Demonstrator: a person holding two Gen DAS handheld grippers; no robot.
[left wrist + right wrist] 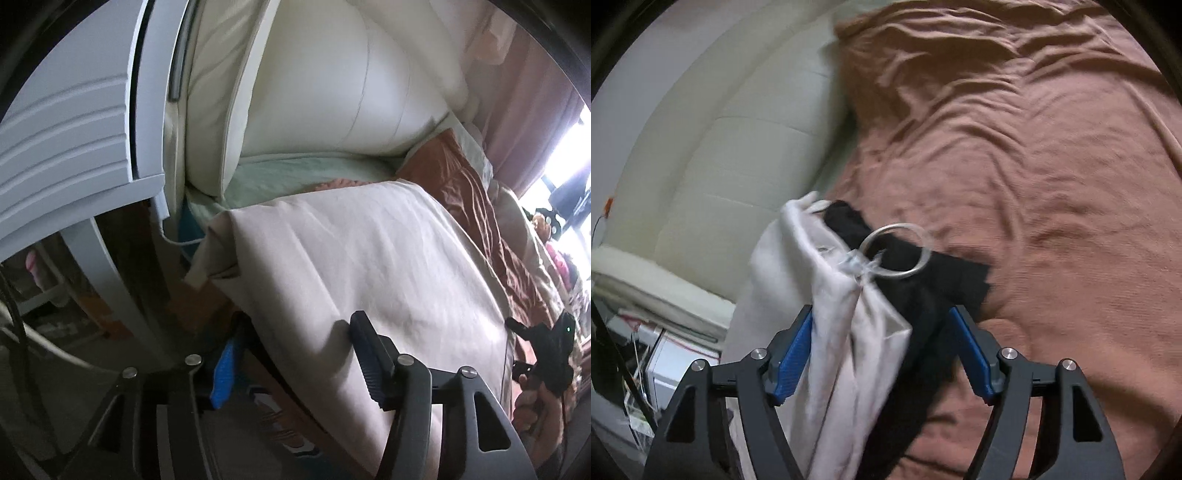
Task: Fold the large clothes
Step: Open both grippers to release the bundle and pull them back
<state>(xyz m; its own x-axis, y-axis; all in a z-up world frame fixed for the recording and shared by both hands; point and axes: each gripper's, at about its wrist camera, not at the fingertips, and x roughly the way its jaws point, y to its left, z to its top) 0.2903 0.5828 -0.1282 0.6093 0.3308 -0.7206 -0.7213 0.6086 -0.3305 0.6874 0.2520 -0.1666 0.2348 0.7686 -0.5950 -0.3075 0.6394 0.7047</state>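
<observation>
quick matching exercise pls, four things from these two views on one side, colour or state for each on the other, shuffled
Things:
1. bedspread
2. ring
3. cream cloth
4. right hand-held gripper

Colour or state:
A. pale, laid flat over the edge of the bed
B. rust brown and wrinkled
C. jaws apart, white and black fabric hanging between them
D. round, silvery, tied to the white fabric

Pairs: 1-B, 2-D, 3-A, 4-C
</observation>
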